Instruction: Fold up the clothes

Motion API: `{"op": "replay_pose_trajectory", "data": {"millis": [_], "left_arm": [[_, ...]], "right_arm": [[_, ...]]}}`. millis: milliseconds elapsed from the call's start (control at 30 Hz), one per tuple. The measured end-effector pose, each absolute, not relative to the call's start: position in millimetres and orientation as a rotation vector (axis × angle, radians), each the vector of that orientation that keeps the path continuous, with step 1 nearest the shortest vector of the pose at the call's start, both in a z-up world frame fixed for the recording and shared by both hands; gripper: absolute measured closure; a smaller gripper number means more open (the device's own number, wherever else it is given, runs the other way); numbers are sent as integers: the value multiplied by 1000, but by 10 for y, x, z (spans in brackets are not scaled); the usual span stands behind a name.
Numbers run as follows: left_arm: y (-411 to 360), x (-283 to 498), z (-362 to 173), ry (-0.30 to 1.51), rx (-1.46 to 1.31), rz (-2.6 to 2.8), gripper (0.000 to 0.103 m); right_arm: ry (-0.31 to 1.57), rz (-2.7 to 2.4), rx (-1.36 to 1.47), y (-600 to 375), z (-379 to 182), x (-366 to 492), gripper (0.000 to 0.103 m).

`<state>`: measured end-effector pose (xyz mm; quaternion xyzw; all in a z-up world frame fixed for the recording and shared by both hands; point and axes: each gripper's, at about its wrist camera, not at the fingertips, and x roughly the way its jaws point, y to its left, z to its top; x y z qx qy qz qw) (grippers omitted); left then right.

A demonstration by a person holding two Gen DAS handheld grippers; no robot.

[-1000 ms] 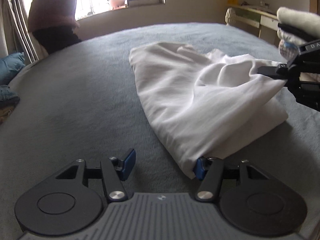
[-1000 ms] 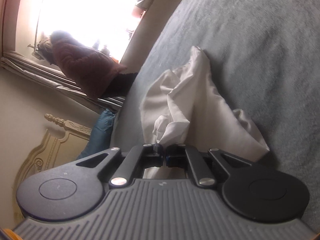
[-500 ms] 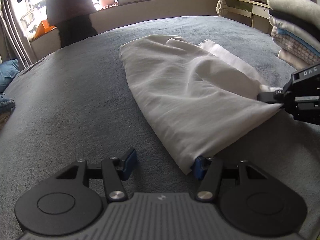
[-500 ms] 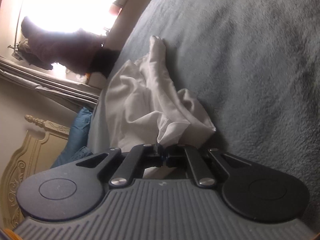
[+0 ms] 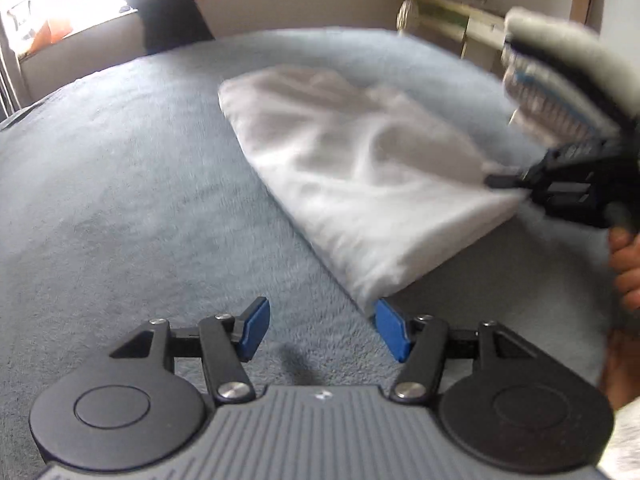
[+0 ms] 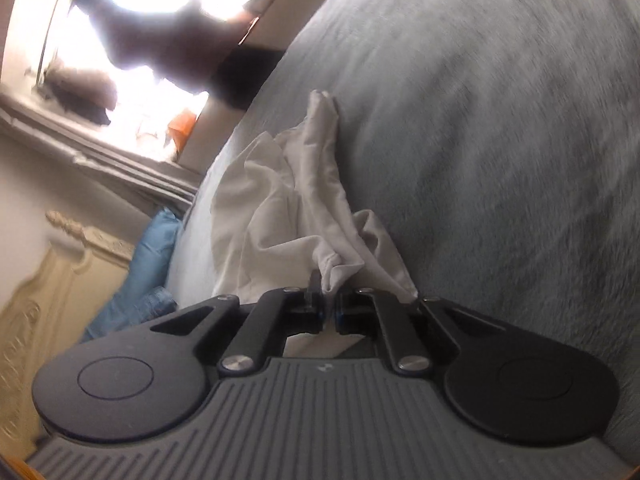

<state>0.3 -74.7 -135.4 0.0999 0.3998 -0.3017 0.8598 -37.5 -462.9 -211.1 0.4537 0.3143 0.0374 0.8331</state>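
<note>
A white garment [image 5: 360, 184] lies folded and fairly flat on the grey bed cover [image 5: 120, 200]. My left gripper [image 5: 322, 330] hovers open just short of the garment's near corner, blue pads apart, nothing between them. At the right of the left wrist view, my right gripper [image 5: 504, 180] pinches the garment's right edge low over the bed. In the right wrist view, the right gripper [image 6: 329, 312] is shut on a bunched fold of the white garment [image 6: 280, 208], which trails away from it across the bed cover [image 6: 500, 120].
A blurred stack of folded clothes [image 5: 560, 80] sits at the right. A person [image 5: 172, 12] stands by the bright window beyond the bed. A desk [image 5: 460, 20] is at the back right. Blue denim [image 6: 152, 260] lies beside a cream headboard [image 6: 60, 300].
The right gripper has sunk with the garment's edge and the cloth now lies flatter. My left gripper has backed off, so its right pad no longer touches the near corner.
</note>
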Motion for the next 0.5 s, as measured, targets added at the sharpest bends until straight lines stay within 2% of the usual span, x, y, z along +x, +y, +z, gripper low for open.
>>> {"op": "replay_pose_trajectory", "data": {"millis": [200, 367, 500], "left_arm": [[-844, 71, -1136, 719, 162, -691, 39], [-1218, 289, -1457, 825, 281, -671, 42], [-1198, 355, -1582, 878, 224, -655, 41]], "right_arm": [[698, 71, 876, -4597, -2083, -320, 100], [718, 56, 829, -4585, -2085, -320, 100], [734, 51, 796, -4590, -2035, -327, 96]]}}
